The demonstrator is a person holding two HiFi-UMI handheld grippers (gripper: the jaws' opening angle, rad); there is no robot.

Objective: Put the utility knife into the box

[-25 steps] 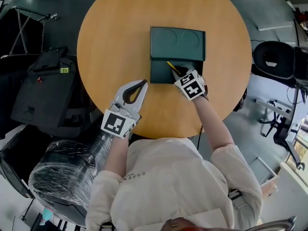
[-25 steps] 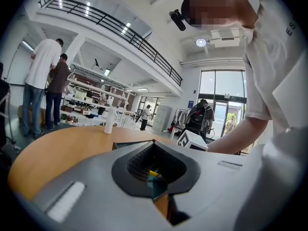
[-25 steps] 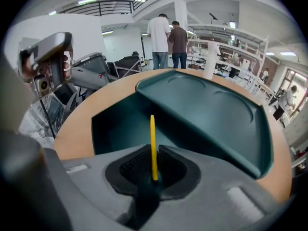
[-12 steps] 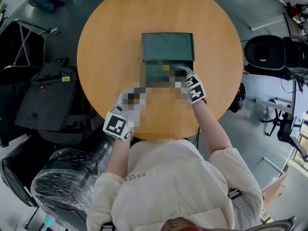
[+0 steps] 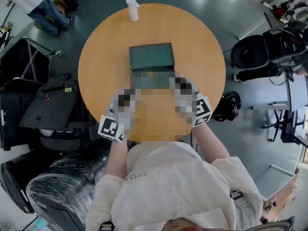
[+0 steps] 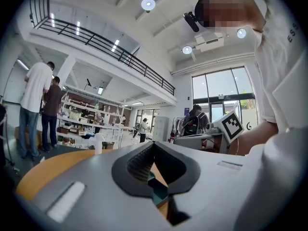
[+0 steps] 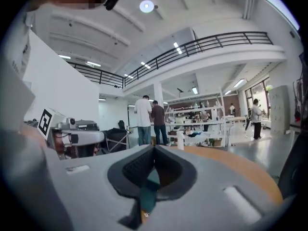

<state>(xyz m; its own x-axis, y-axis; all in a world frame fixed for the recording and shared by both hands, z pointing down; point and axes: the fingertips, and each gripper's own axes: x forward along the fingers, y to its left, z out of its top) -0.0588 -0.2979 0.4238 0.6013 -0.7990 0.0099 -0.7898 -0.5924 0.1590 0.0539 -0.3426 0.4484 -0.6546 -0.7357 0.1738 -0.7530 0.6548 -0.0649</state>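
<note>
The dark green box [image 5: 151, 57] lies open on the round wooden table [image 5: 197, 42], its lid flat on the far side. A mosaic patch hides its near half, so the utility knife does not show. Both grippers hover over the table's near edge, short of the box; their marker cubes show on the left [image 5: 111, 128] and on the right [image 5: 202, 111]. The left gripper [image 6: 154, 144] is shut and holds nothing. A sliver of green box [image 6: 157, 189] shows through its jaw gap. The right gripper [image 7: 154, 148] is also shut and empty.
A white bottle [image 5: 132, 8] stands at the table's far edge. A black bag [image 5: 53, 105] and a plastic-wrapped chair [image 5: 62, 186] sit to the left. Black equipment [image 5: 269, 47] is at the right. People [image 5: 43, 4] stand at the upper left.
A second ago the right gripper was at the box's near half with the yellow knife at its tips. It has since drawn back toward the near edge. The head view has risen.
</note>
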